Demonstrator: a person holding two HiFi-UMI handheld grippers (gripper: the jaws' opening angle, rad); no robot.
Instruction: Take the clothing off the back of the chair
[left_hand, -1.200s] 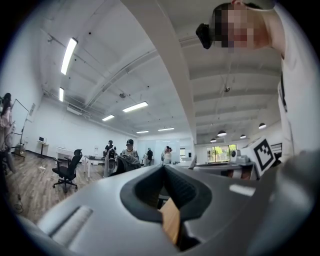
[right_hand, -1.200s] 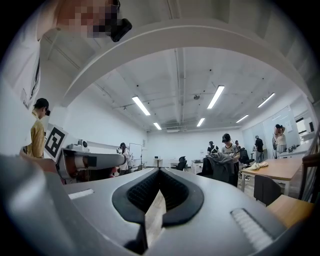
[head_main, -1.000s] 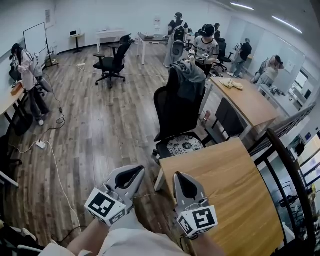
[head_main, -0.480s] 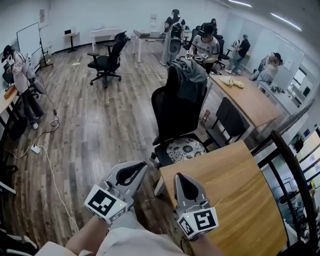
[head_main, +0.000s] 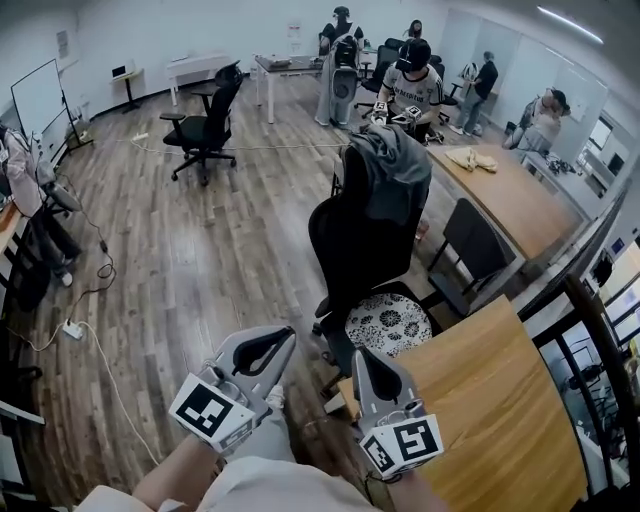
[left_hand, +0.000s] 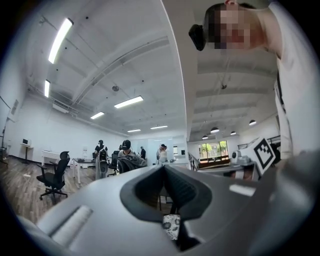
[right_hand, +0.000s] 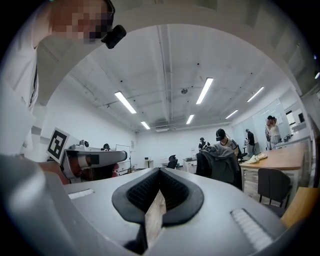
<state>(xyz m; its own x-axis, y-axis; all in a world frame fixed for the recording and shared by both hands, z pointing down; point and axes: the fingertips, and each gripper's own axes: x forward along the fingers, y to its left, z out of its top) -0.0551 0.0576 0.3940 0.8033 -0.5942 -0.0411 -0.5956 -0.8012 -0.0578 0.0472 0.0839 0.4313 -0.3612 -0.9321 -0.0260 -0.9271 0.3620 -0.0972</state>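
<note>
A grey garment (head_main: 393, 165) hangs over the top of the back of a black office chair (head_main: 352, 245). The chair's seat carries a black-and-white patterned cushion (head_main: 389, 326). My left gripper (head_main: 283, 335) and right gripper (head_main: 363, 353) are held side by side low in the head view. Both are shut and empty, point level at the chair and stay well short of it. The garment (left_hand: 131, 161) shows small beyond the shut left gripper (left_hand: 164, 168) in the left gripper view. In the right gripper view the garment (right_hand: 223, 152) lies to the right of the shut right gripper (right_hand: 160, 171).
A wooden table (head_main: 487, 405) stands right of my grippers, with a dark railing (head_main: 592, 330) beyond it. Behind the chair are a second wooden table (head_main: 505, 205) with pale cloths (head_main: 472, 158), a smaller black chair (head_main: 468, 240), another office chair (head_main: 205, 125) and several people. Cables (head_main: 88, 330) cross the floor at left.
The whole view has advanced toward the chair, which now looks nearer and larger. Both grippers travelled forward with it, side by side and still shut.
</note>
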